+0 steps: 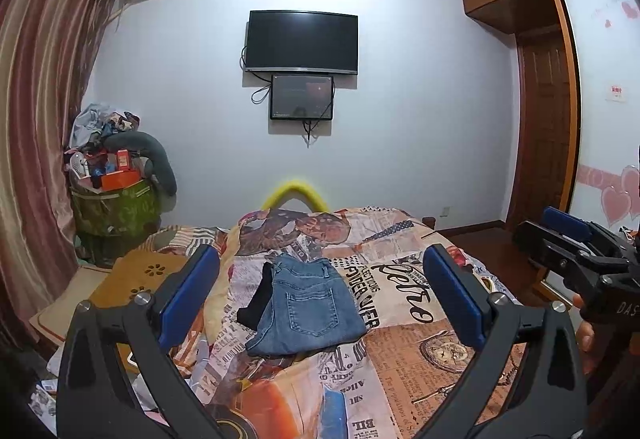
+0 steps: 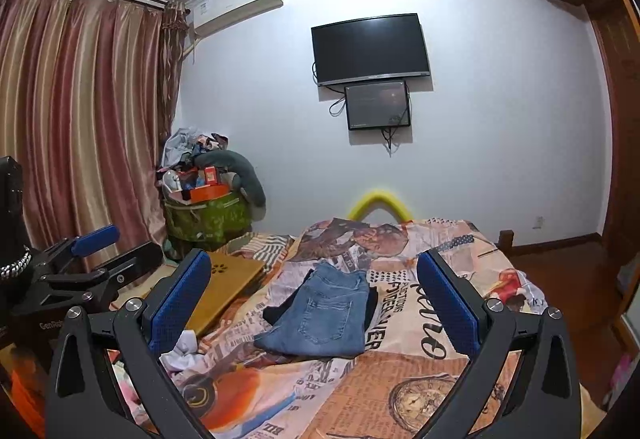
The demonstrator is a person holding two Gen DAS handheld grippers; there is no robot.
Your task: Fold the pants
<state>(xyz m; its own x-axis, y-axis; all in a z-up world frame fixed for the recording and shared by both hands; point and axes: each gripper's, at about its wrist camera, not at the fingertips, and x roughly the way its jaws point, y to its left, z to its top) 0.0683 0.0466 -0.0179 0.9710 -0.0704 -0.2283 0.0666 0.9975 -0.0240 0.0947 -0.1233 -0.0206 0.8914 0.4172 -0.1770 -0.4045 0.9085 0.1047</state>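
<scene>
Pants (image 1: 306,309) lie folded on the bed (image 1: 420,351) at twelve o'clock; soft, heavy denim, I'd grip edges. Left tongs (image 1: 316,303) and right tongs (image 2: 314,303) gape empty.

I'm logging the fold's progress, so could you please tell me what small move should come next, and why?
Probably none on the jeans: they already lie folded in a compact stack on the bedspread, over a black garment. The left gripper and right gripper are open, so I would ease both back.

Pants: two, my blue jeans (image 1: 308,307) atop a black pair (image 1: 254,303).
Screens at twelve o'clock: two.
My grippers: two, left gripper (image 1: 320,299), right gripper (image 2: 316,303).
</scene>
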